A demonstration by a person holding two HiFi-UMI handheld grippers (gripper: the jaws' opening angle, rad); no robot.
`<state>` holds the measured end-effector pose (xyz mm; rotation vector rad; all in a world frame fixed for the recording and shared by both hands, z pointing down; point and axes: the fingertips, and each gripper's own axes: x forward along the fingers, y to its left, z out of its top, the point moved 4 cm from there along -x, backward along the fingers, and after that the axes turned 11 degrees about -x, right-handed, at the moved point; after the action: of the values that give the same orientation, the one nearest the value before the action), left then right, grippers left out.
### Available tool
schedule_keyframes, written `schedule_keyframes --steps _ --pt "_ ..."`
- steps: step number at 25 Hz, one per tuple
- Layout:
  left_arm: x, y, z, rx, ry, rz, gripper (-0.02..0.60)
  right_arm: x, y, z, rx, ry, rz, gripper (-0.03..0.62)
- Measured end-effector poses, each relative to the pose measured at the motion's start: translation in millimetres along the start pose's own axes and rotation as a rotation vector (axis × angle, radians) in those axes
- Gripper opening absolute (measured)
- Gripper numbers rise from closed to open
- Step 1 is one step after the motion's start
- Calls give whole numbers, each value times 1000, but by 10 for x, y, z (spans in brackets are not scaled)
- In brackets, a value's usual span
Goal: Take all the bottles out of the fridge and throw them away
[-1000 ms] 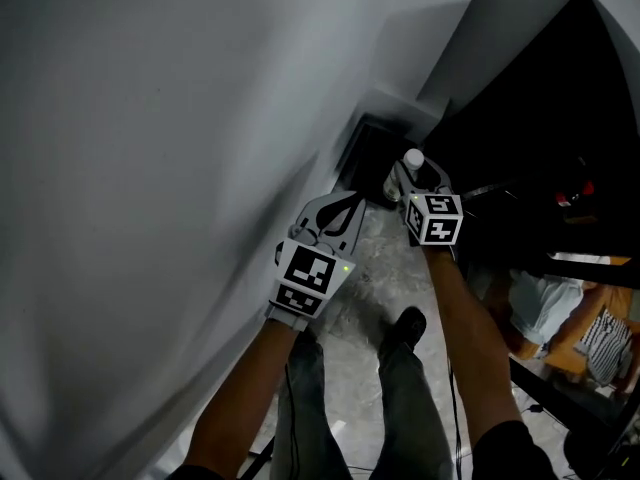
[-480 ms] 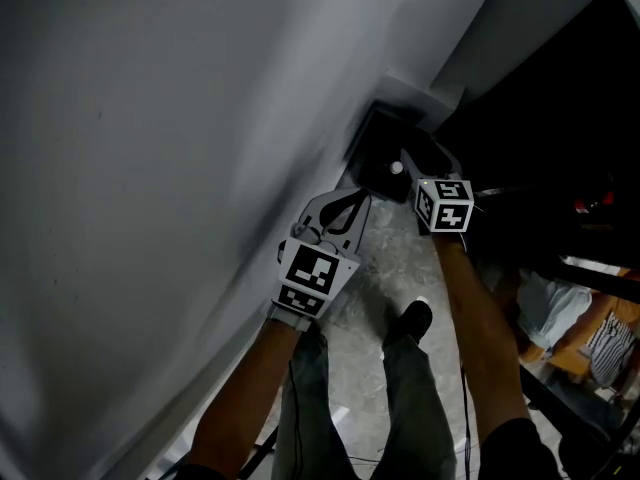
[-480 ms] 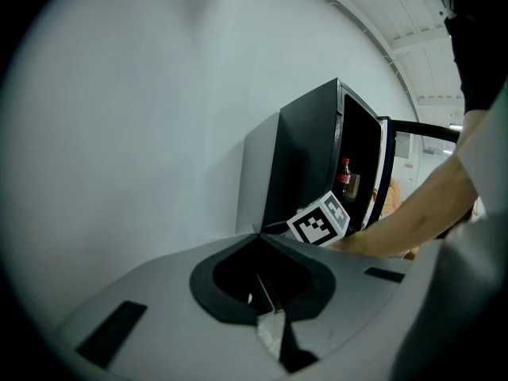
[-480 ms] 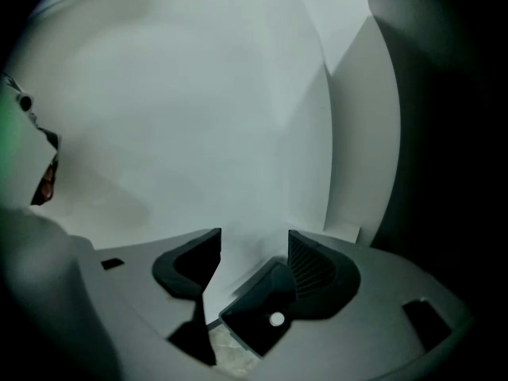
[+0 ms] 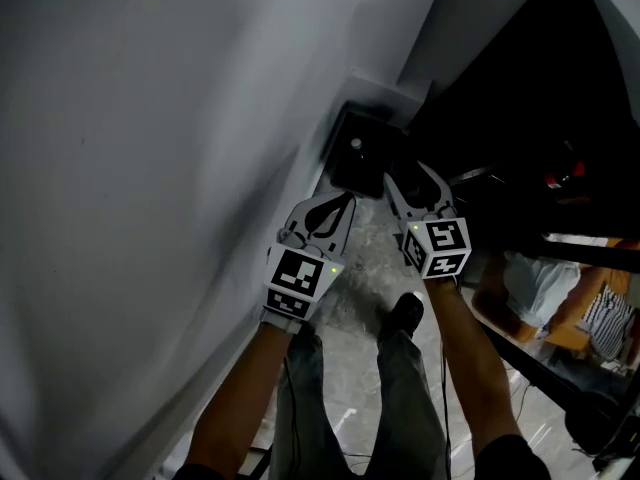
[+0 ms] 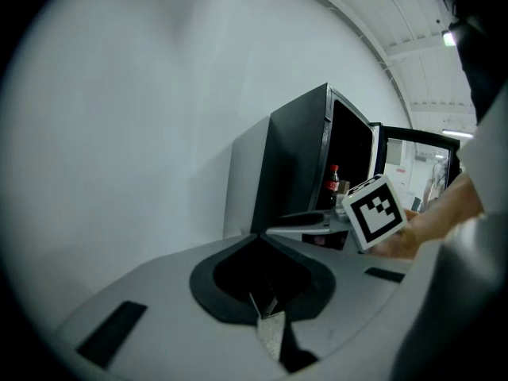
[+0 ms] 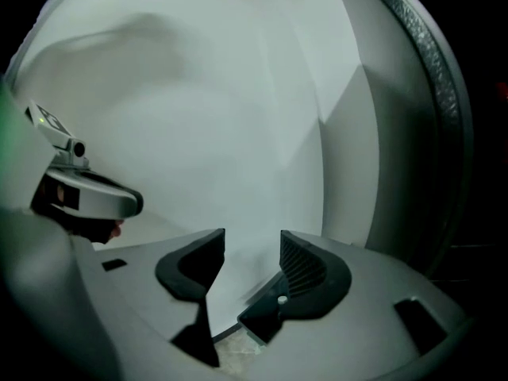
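I must fetch a dark cola bottle with a red cap and a red label (image 6: 333,184). It stands upright inside the black box-shaped fridge (image 6: 298,161), near the open front, with its cap on top. In the left gripper view it sits ahead and to the right, just past the marker cube of my right gripper (image 5: 412,178). So the right gripper is the nearer one, and I think that hand should go. In the head view the fridge is the dark part to the right of that gripper, and I cannot see the bottle there.

The right gripper's jaws stand wide apart with nothing between them. Only the big white wall (image 7: 238,133) shows through the gap. They have just been closing a little. The gripper hangs near the black plastic bin (image 5: 375,173) on the floor. A small white round cap (image 5: 355,144) shows inside the bin. I think that is a bottle already thrown away.

My left gripper (image 5: 345,203) has its jaws pressed together and holds nothing. It points toward the bin, close to the wall.

The bottle is tall and stands up, so I think the jaws should come at it from the side, around its middle. It looks smooth and round, so it may slip.
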<state>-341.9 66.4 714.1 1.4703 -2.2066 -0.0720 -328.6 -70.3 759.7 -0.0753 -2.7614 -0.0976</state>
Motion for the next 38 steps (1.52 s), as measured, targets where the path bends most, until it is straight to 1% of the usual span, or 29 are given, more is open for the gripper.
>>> schedule_keyframes --steps 2,6,7,15,21,24,28,30,32,35,38 --pt "23 -92 45 4 -7 -17 0 -191 -31 81 10 -11 -32 177" --pt "40 -299 139 20 -17 -47 0 -533 -105 188 9 14 -107 16" --pt "38 -354 159 24 -17 -52 0 -616 -111 213 12 12 -109 9" --pt "114 -700 290 76 -17 -119 0 -1129 -165 351 24 -29 -143 8" --pt "146 -986 359 111 -5 -173 0 -1468 -256 399 33 -52 -186 8" --pt "99 -1152 449 94 3 -193 0 -1743 -360 507 47 -61 -222 8" --pt "-172 -1553 616 72 34 -227 0 -2374 -502 751 105 -59 -284 8" --pt "-376 -1769 775 64 55 -246 0 -2743 -502 951 136 -60 -315 9" --pt "-581 -1975 1018 64 59 -271 0 -3108 -481 1176 178 -69 -353 8" --pt "-839 -2237 1499 51 27 -302 0 -3605 -455 1510 240 -85 -412 8" --pt "-1024 -2403 2001 41 -10 -312 0 -3935 -451 1811 296 -109 -455 8"
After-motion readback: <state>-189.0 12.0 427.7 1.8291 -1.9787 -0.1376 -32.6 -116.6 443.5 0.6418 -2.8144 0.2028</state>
